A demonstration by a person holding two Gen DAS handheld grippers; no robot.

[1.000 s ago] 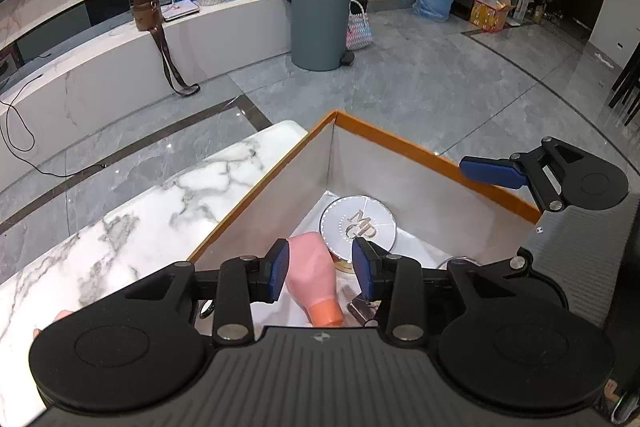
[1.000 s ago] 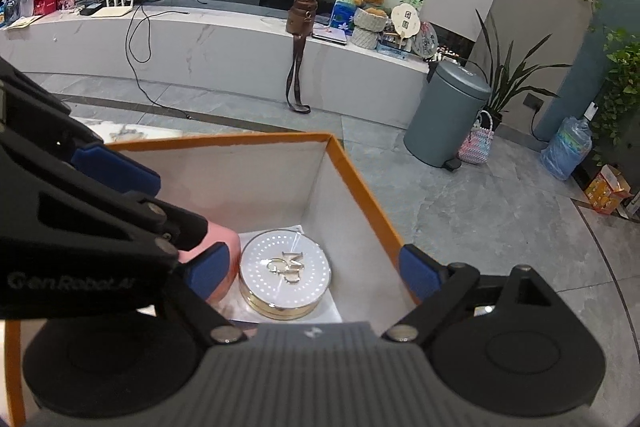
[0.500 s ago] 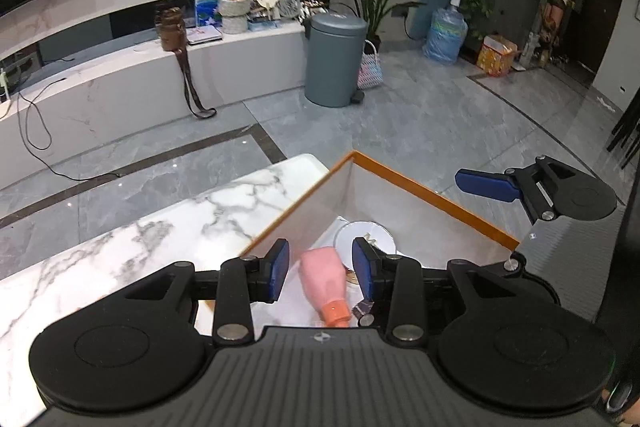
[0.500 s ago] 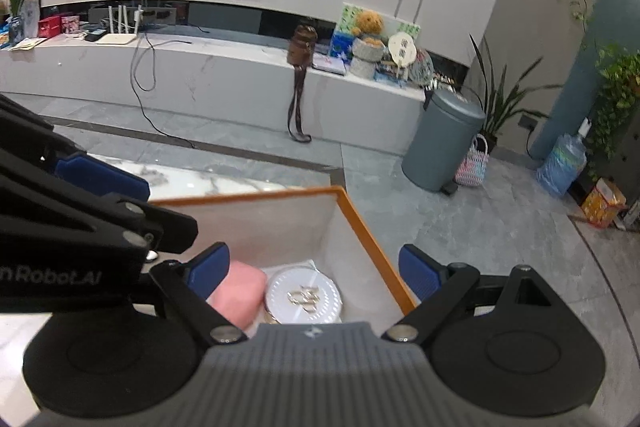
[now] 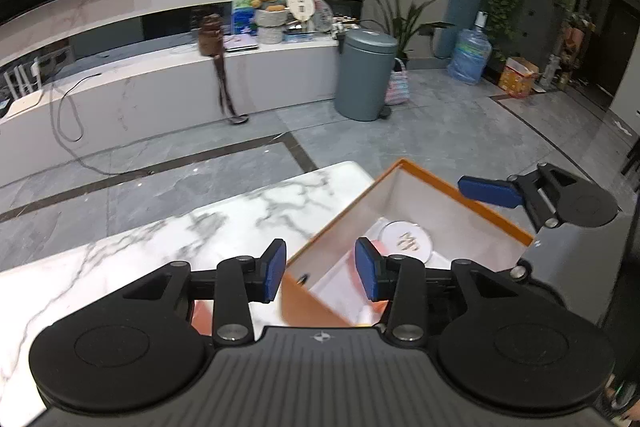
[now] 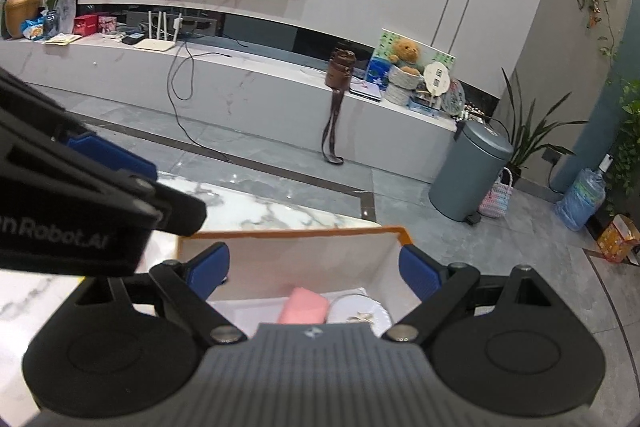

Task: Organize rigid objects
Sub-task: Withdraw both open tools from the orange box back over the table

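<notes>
An orange-rimmed box (image 5: 428, 177) with white walls stands at the corner of the marble table (image 5: 180, 239). In it lie a pink bottle (image 6: 304, 309) and a round white compact with a gold emblem (image 5: 406, 241). My left gripper (image 5: 320, 271) hovers above the box's near corner, its jaws opening with nothing between the blue pads. My right gripper (image 6: 314, 271) hangs open over the box (image 6: 288, 233), holding nothing; one of its fingers (image 5: 490, 191) shows above the far rim. The bottle is mostly hidden in the left wrist view.
The table (image 6: 260, 211) ends just past the box, with grey tiled floor beyond. A grey bin (image 5: 366, 75) and a long white bench (image 5: 160, 87) with a cable, a brown bag and ornaments stand farther off.
Both grippers have risen and drawn back from the box, which now sits lower and smaller in both views. The left pads stand slightly farther apart. The bottle and compact stay in the box.
</notes>
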